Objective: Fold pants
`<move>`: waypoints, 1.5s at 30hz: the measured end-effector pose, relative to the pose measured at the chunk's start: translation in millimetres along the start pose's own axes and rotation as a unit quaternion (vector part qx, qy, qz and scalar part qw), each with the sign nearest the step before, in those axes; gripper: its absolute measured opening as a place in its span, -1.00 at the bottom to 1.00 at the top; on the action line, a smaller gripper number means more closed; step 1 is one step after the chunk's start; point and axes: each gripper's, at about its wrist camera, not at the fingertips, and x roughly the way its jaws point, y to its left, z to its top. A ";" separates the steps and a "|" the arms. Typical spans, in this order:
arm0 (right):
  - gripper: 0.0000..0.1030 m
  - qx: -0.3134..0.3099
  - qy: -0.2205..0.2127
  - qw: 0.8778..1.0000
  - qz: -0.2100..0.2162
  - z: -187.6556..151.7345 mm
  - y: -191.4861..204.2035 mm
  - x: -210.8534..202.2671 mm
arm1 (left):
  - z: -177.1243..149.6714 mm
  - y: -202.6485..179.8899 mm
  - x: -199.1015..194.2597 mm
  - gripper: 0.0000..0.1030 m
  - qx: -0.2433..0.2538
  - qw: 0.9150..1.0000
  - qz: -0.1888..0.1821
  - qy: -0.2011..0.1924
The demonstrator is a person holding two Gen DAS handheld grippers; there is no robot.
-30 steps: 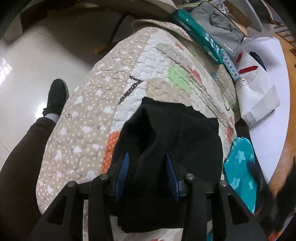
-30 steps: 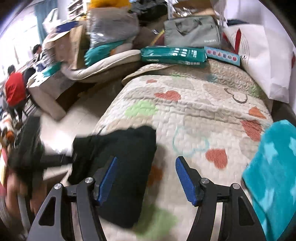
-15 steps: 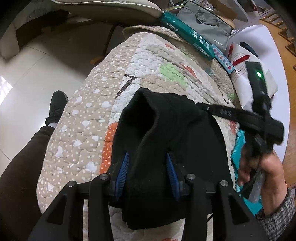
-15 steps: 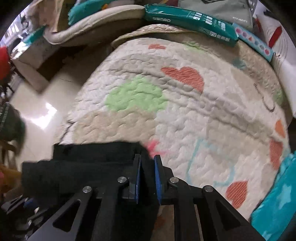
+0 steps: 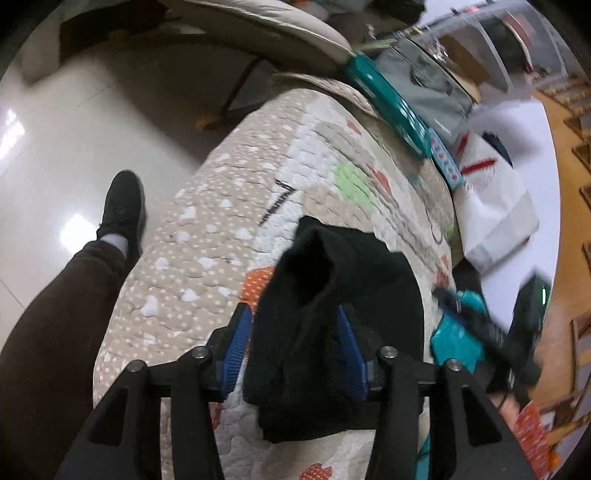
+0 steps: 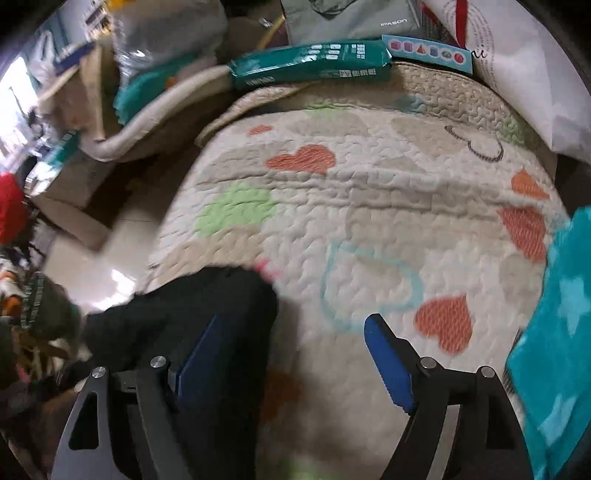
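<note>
The black pants (image 5: 354,291) lie folded in a thick bundle on a quilted heart-pattern cover (image 5: 229,236). My left gripper (image 5: 293,343) is shut on the near part of the bundle, with cloth bunched up between its blue pads. In the right wrist view the pants (image 6: 207,317) lie at the lower left. My right gripper (image 6: 291,354) is open and empty just above the cover, its left finger over the pants' edge. It shows blurred in the left wrist view (image 5: 487,332), to the right of the pants.
A teal starred blanket (image 6: 554,332) lies at the right edge of the cover. A green pack (image 6: 310,64), a blue box (image 6: 428,51), a grey bag (image 6: 351,18) and a white bag (image 6: 524,74) stand at the far end. My leg and shoe (image 5: 122,210) are on the tiled floor at left.
My right gripper was shut on the pants' far edge half a second ago; it has let go, opened and drawn back to the right. My left gripper keeps its hold.
</note>
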 end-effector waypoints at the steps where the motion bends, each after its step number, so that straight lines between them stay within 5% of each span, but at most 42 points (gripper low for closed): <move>1: 0.64 0.013 0.001 1.000 0.017 -8.9 -1.9 -2.2 | -0.1 1.5 -2.1 0.04 -0.008 1.000 -0.010 -0.002; 7: 0.64 0.063 0.014 0.996 0.063 -38.2 -10.5 3.7 | -2.4 -29.5 -4.9 0.59 0.057 0.997 -0.037 -0.025; 11: 0.64 0.096 0.015 0.991 0.097 -51.1 -17.3 8.0 | -2.7 -27.8 29.0 0.59 0.058 0.997 0.043 0.020; 14: 0.66 0.098 0.017 0.989 0.113 -52.5 -16.7 8.8 | -17.8 -18.7 56.2 0.59 0.046 0.995 0.048 0.077; 16: 0.71 0.091 0.022 0.988 0.124 -50.0 -12.9 11.3 | -26.0 -27.0 55.4 0.68 0.083 0.994 0.058 0.050; 21: 0.78 0.077 0.049 0.985 0.145 -44.8 -0.2 38.5 | -22.1 -34.4 62.8 0.83 0.089 0.993 0.048 0.067; 22: 0.78 0.083 0.058 0.982 0.160 -43.1 0.7 48.2 | -21.2 -36.4 63.3 0.79 0.094 0.992 0.046 0.073; 23: 0.78 0.087 0.063 0.980 0.170 -41.5 2.2 54.7 | -22.3 -40.4 63.7 0.42 0.105 0.990 0.044 0.078; 26: 0.80 0.074 0.069 0.979 0.178 -36.2 13.1 68.4 | -27.8 -52.6 65.2 0.03 0.137 0.985 0.066 0.079; 34: -0.13 -0.009 0.070 0.985 0.159 -25.6 36.4 42.7 | -22.7 -49.2 56.6 -0.22 0.102 0.991 0.043 0.079; 41: -0.26 -0.055 0.017 0.987 0.147 5.9 53.3 5.6 | -6.5 -86.9 53.5 -0.37 0.126 0.989 0.031 0.065; 45: -0.27 -0.026 0.019 0.988 0.148 15.6 35.6 10.9 | 8.7 -93.7 61.0 -0.34 0.119 0.991 0.019 0.067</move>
